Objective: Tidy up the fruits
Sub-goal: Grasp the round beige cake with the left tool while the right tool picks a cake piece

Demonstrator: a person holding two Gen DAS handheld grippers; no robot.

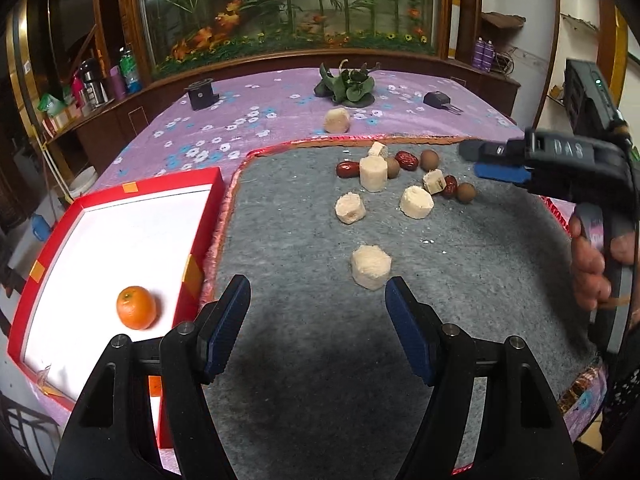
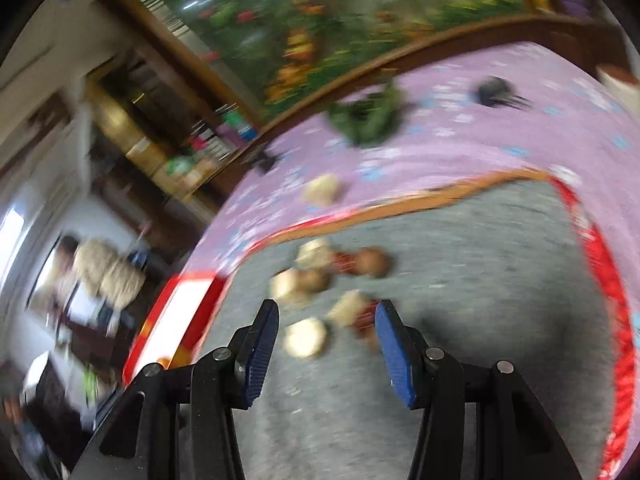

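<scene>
With one orange [image 1: 136, 307] boxed, both spread, empty claws, left gripper [image 1: 318, 312] and right gripper [image 2: 326, 344], should settle squarely over one pale cake [image 2: 306, 337] before squeezing gently.

Grey mat [image 1: 460, 280] rough felt; tablecloth [image 1: 248, 108] soft cloth; orange [image 1: 136, 307] glossy

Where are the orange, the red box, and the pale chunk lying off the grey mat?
orange [image 1: 135, 307], left wrist view, middle of its peel.
red box [image 1: 172, 183], left wrist view, far red rim.
pale chunk [image 1: 337, 120], left wrist view, its side.
</scene>
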